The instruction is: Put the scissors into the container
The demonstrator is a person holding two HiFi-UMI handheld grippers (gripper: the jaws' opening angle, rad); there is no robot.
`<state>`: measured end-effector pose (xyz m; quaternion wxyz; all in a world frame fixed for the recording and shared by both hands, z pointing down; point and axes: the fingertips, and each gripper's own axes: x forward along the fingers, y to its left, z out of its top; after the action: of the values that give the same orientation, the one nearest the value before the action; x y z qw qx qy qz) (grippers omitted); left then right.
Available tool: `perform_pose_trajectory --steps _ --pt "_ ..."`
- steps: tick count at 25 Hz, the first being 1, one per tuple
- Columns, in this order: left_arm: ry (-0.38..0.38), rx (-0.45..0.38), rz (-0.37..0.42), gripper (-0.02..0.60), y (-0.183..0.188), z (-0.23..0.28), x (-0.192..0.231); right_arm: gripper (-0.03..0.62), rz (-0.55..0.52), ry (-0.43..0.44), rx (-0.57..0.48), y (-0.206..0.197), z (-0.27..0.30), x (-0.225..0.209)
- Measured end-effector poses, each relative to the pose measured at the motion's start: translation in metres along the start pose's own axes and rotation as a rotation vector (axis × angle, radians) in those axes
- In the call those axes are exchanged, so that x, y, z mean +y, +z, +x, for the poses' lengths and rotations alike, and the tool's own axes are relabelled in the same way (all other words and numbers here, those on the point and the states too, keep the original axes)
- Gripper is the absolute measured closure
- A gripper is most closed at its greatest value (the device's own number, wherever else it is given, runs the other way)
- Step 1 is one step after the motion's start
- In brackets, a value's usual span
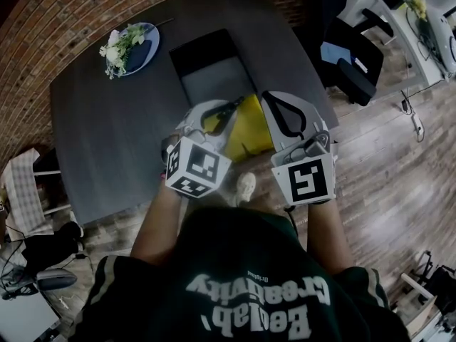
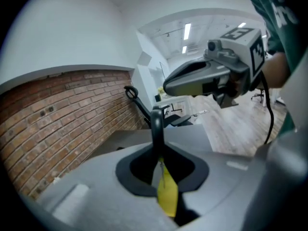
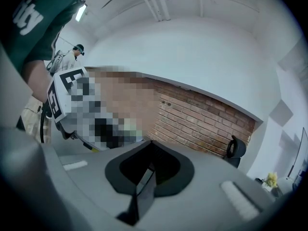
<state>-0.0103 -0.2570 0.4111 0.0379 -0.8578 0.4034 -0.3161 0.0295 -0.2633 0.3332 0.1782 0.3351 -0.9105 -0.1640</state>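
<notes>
Far left on the dark grey table: a blue plate holding white flowers, close to the red brick wall.

Mid-table: the open rectangular container, black-walled with a grey floor. Nothing can be seen inside it.

Left gripper, over the table's near edge, is clenched on the scissors, yellow with a dark loop handle. Left gripper view: the yellow part is pinched between the jaws and the dark loop stands upright past them. The scissors are in the air, short of the container and apart from it.

Right gripper is just beside the left one, level with it. Its own view shows the jaws pressed together with nothing between them.

Far right, off the table: a black office chair on the wood-plank floor.
</notes>
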Motion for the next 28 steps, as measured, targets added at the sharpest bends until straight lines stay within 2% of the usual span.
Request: perform_pose_trajectory --steps 5,17,28 --pt "-0.031 0.076 -0.043 0.543 -0.019 0.012 -0.010 0.588 0.007 -0.001 0.011 -0.008 -0.004 -0.002" --pt "-0.093 0.195 -0.144 0.543 -0.060 0.032 -0.031 0.588 0.020 0.008 0.023 -0.015 -0.009 0.002" --pt "-0.124 0.279 -0.180 0.543 -0.090 0.041 -0.046 0.588 0.020 0.033 0.030 -0.018 -0.009 0.010"
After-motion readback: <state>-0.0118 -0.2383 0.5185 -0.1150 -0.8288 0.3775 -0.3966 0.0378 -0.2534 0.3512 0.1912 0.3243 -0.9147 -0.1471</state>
